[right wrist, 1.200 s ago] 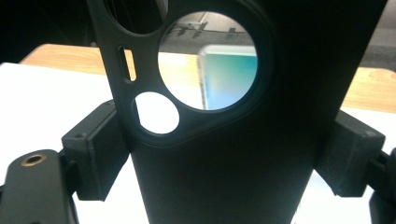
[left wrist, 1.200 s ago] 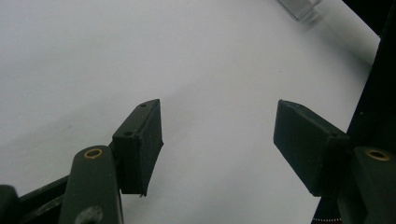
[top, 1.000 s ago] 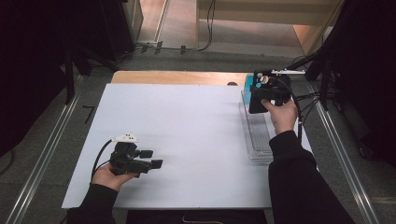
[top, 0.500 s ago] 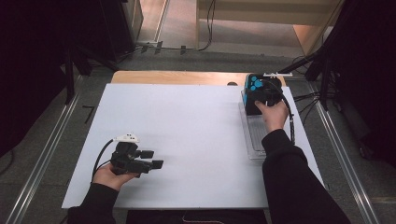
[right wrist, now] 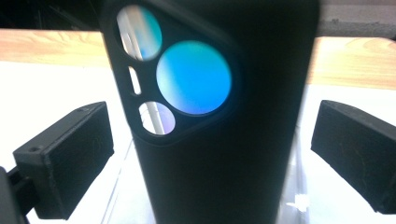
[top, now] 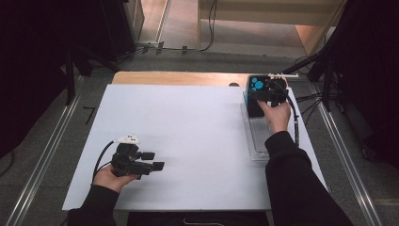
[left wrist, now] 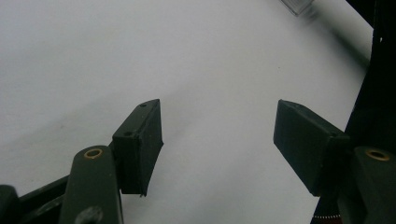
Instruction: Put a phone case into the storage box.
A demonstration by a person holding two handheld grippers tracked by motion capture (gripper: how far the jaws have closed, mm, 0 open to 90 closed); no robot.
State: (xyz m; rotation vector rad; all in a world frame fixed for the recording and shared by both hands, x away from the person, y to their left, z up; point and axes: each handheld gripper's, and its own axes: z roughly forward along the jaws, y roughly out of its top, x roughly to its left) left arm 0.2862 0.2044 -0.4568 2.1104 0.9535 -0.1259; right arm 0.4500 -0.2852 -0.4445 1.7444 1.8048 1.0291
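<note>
The right tool (top: 266, 94) has moved forward along the clear tray (top: 258, 141) to the black phone case (right wrist: 210, 116).

Table (top: 188, 136): plain white sheet on top, no pattern; pale wood strip exposed along far edge.
Left tool (top: 153, 161): black body, white cap on top, black cable. Pads (left wrist: 140, 144) matt black; brass-coloured rivets at the joints.
Right tool (top: 269, 92): black.
Phone case (right wrist: 219, 116): solid black, camera cut-outs showing bright blue to cyan behind.
Tray (top: 258, 136): clear, colourless plastic.
Sleeves (top: 296, 188): black.
Floor (top: 56, 141): grey.
</note>
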